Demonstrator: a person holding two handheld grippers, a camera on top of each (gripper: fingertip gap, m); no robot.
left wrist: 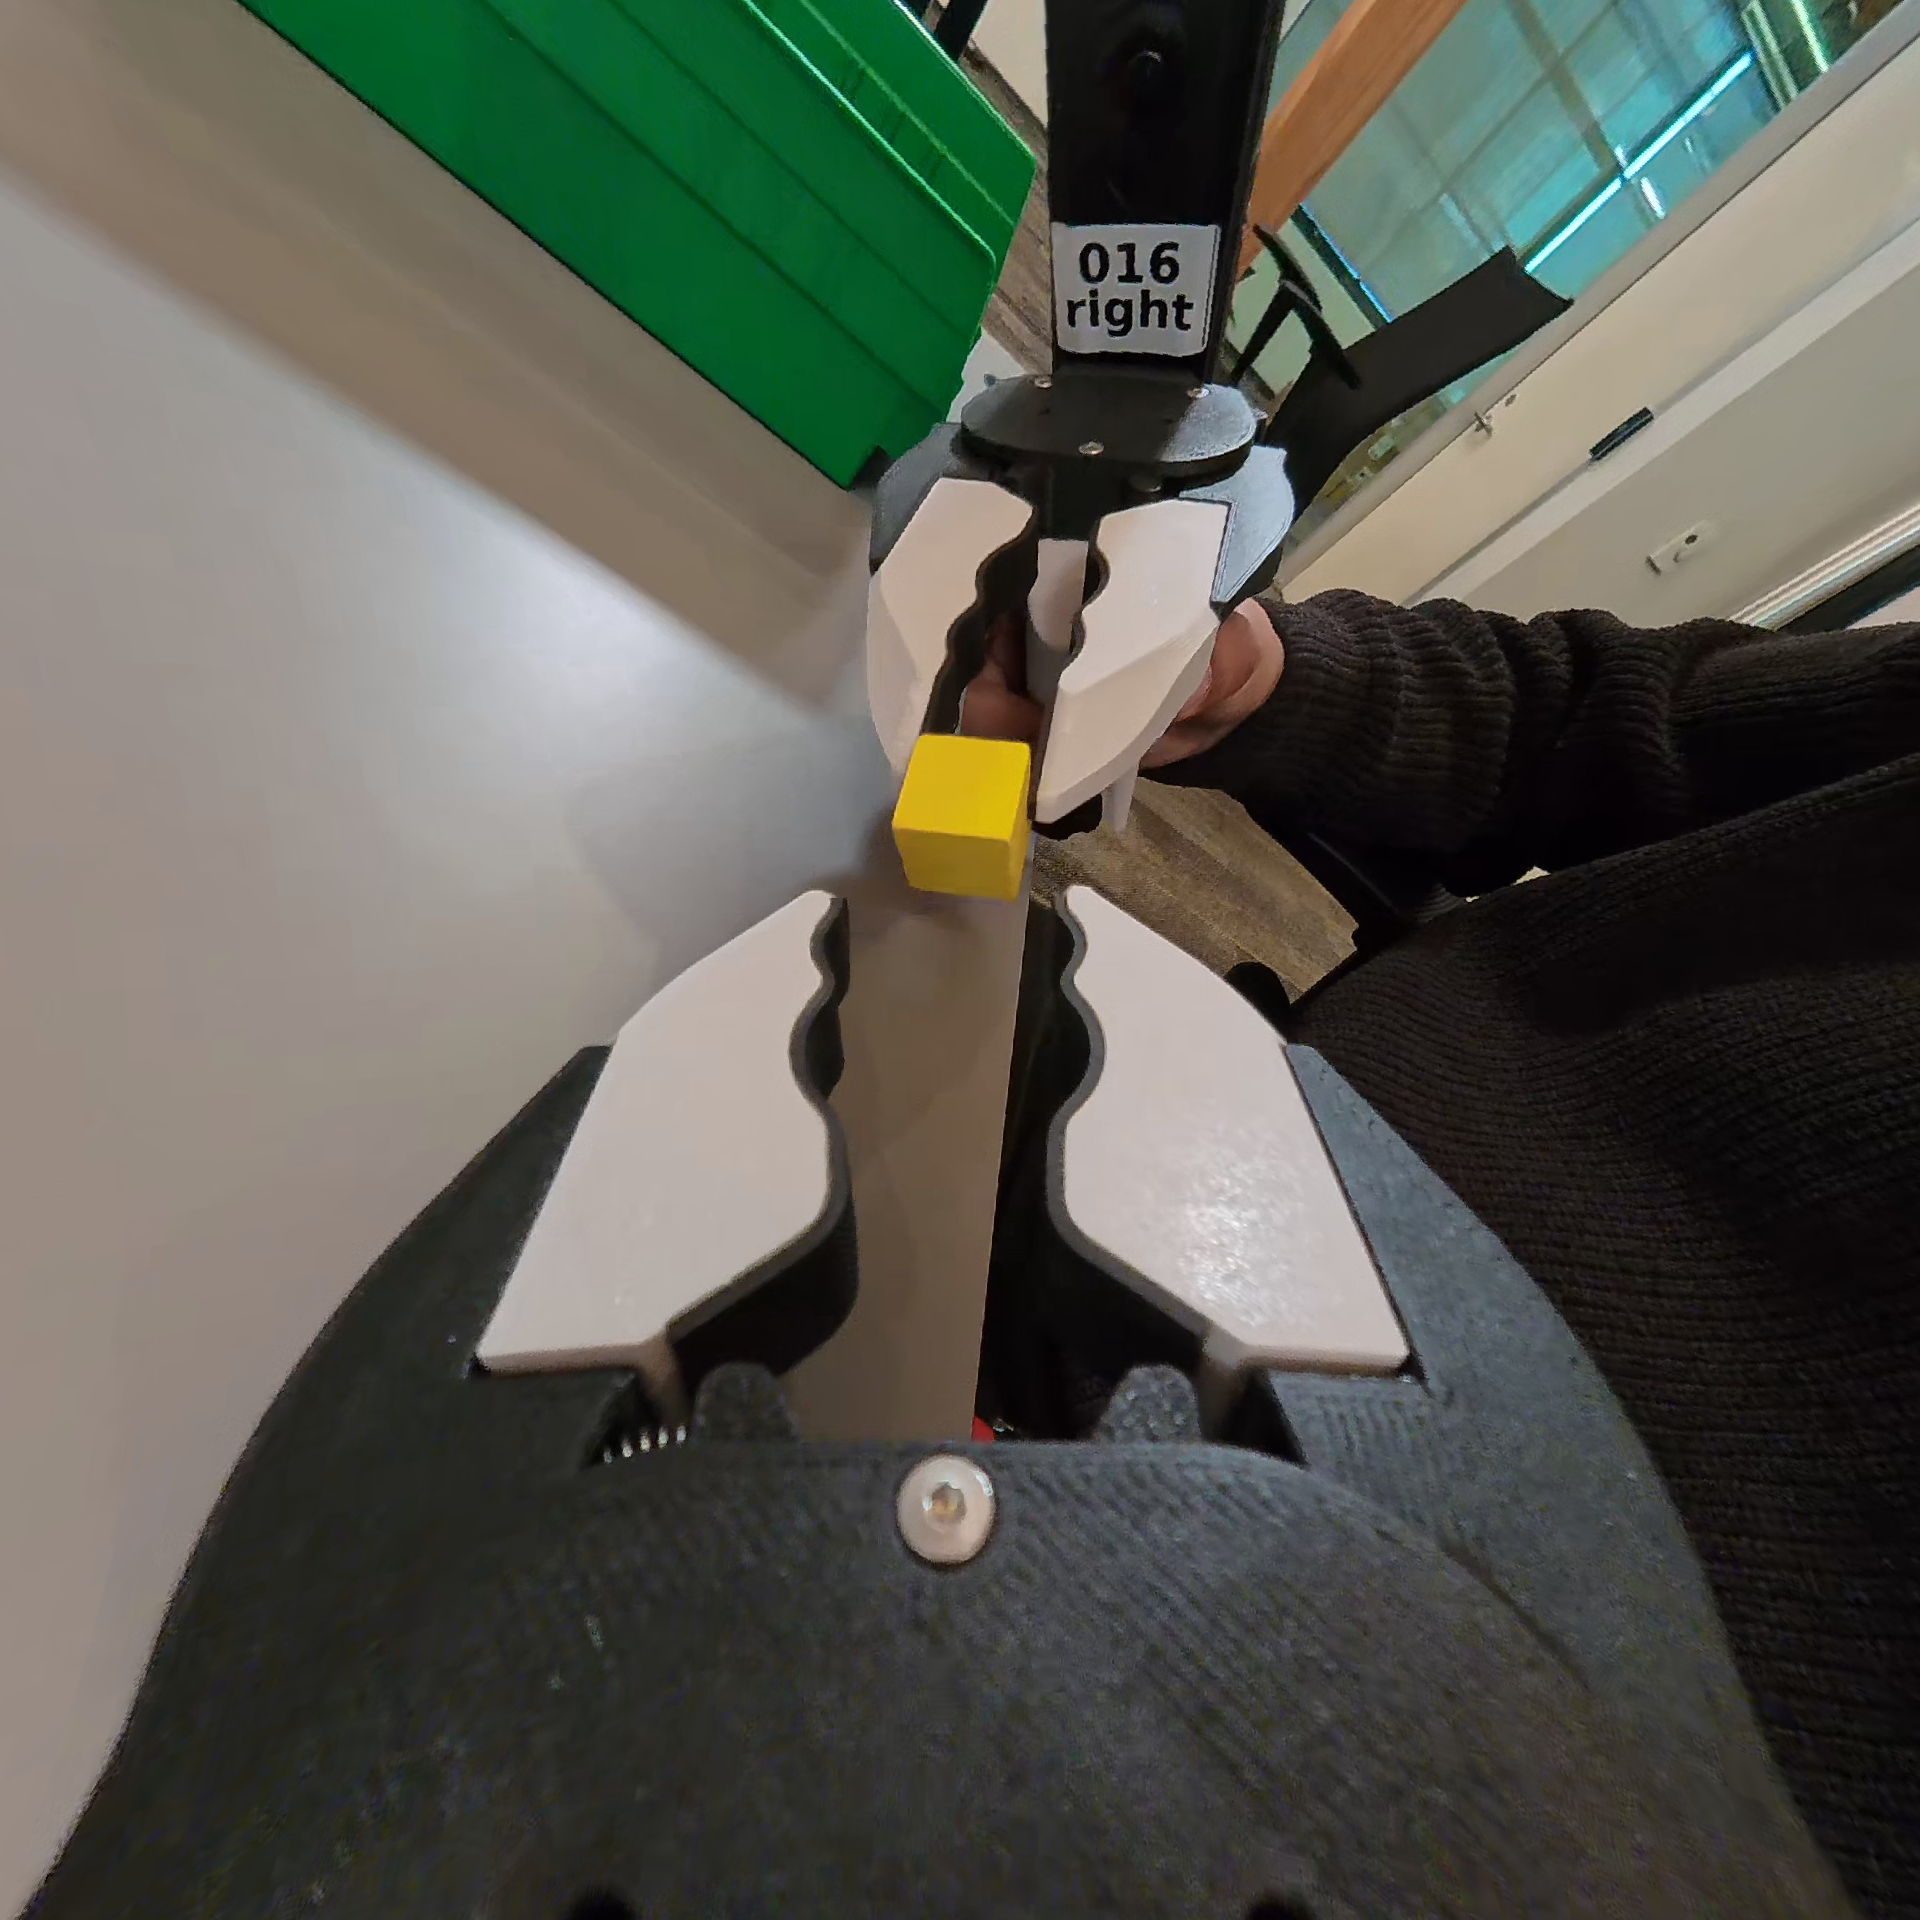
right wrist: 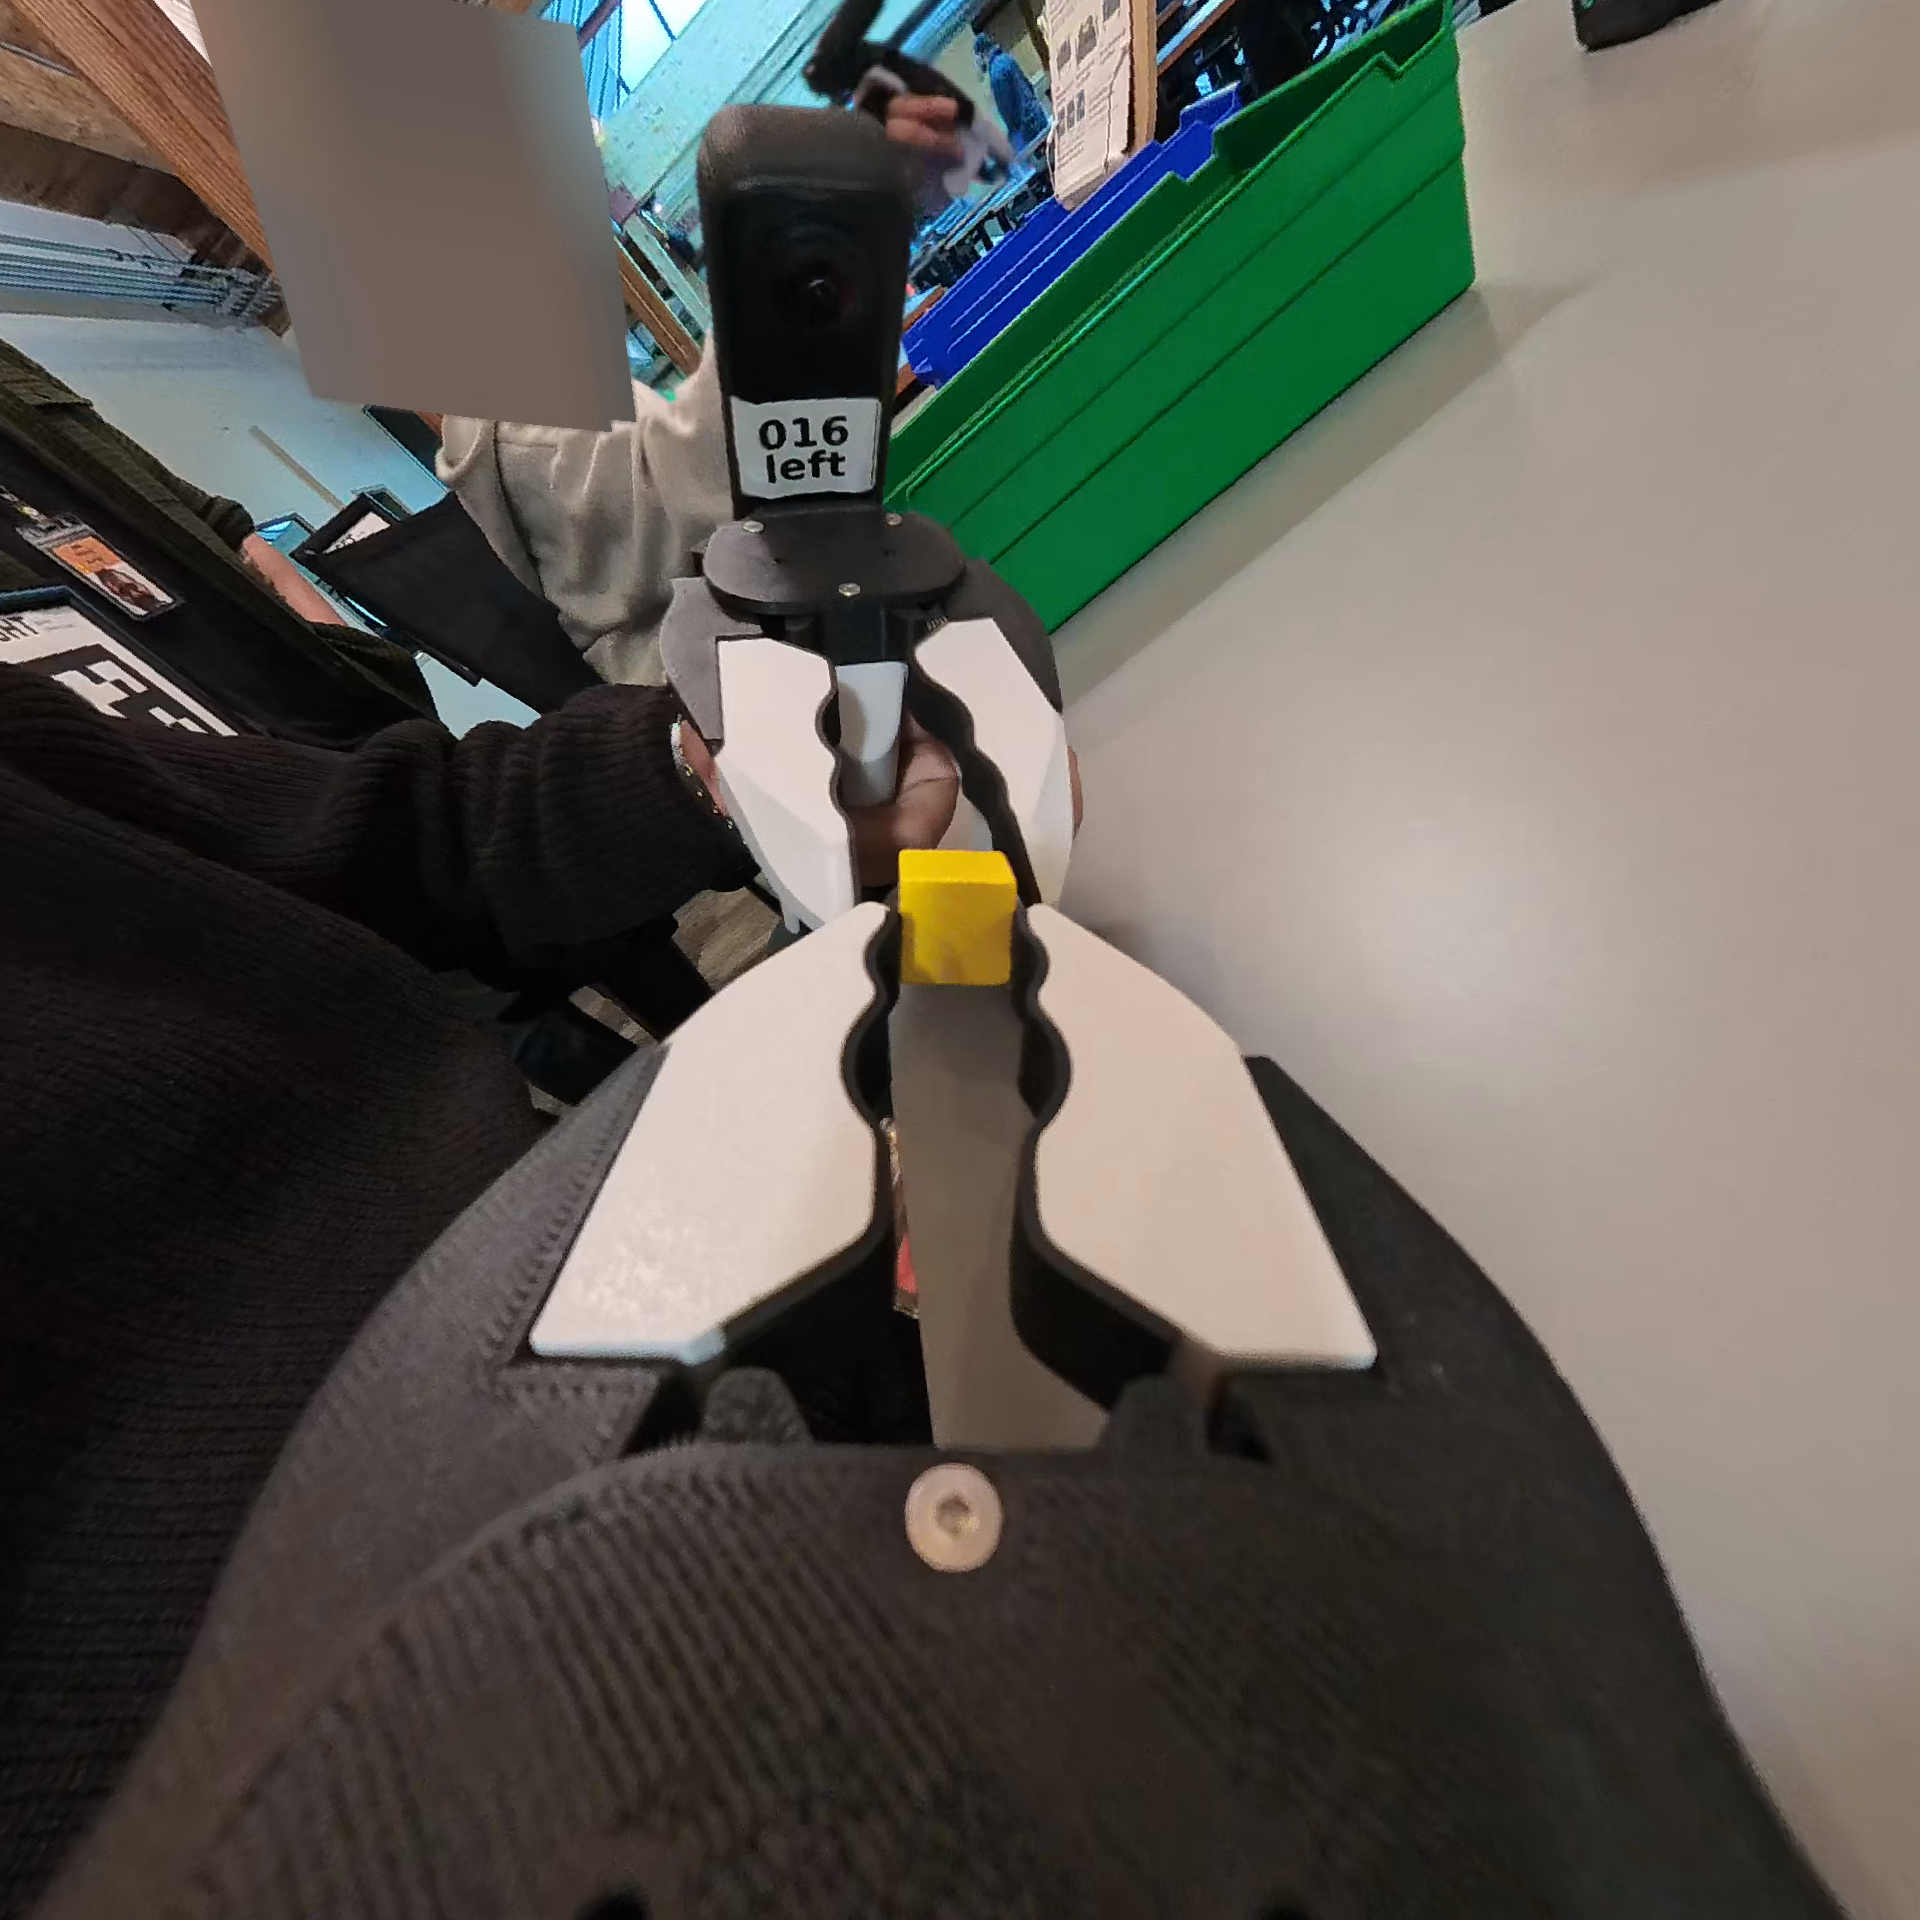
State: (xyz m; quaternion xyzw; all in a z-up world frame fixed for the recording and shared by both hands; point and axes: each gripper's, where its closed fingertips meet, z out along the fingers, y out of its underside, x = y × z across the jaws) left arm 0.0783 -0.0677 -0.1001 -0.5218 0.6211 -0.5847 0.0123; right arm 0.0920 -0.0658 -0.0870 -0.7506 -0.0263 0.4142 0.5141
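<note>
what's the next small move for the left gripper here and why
Probably ease the left gripper forward: it is open, just short of the yellow cube, which the right gripper pinches at its fingertips by the white table edge.

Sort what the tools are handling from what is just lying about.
In hand: right tool, shut on yellow cube; left tool, open, facing that cube.
Lying about: green bin on white table; blue bin behind it.

white table [right wrist: 1507, 935], green bin [right wrist: 1195, 364] on it
</note>
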